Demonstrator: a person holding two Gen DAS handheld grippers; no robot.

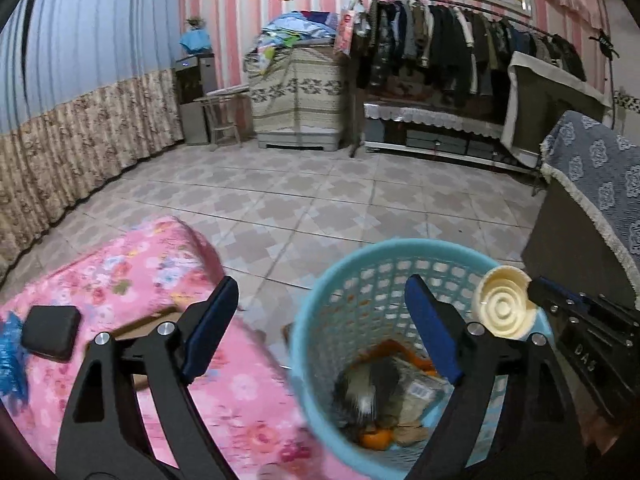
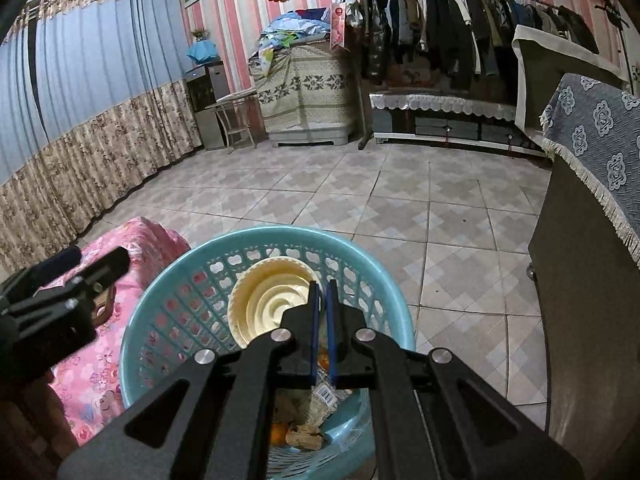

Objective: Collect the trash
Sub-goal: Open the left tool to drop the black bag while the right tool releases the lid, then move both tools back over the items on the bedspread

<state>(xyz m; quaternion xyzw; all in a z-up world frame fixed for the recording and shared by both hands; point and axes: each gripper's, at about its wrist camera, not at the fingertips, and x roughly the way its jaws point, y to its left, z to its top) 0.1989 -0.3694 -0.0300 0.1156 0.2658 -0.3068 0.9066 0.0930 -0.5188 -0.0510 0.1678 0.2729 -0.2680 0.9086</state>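
A light-blue lattice basket (image 1: pixel 420 246) (image 2: pixel 132 360) stands on the tiled floor beside the bed. Inside lie orange peel (image 1: pixel 376 438), a barcoded wrapper (image 1: pixel 420 392) and a dark blurred item (image 1: pixel 368 388). My left gripper (image 1: pixel 320 280) (image 2: pixel 80 276) hangs open over the basket's left rim, with nothing between its blue pads. My right gripper (image 2: pixel 323 284) (image 1: pixel 536 288) is shut on the rim of a cream ribbed paper bowl (image 2: pixel 268 300) (image 1: pixel 502 308), held tilted above the basket's mouth.
A pink floral bedcover (image 1: pixel 140 280) lies left of the basket, with a black pouch (image 1: pixel 50 332) and a blue crumpled thing (image 1: pixel 10 360) on it. A dark cabinet under a blue patterned cloth (image 1: pixel 592 200) stands close on the right. Tiled floor (image 2: pixel 400 200) stretches ahead.
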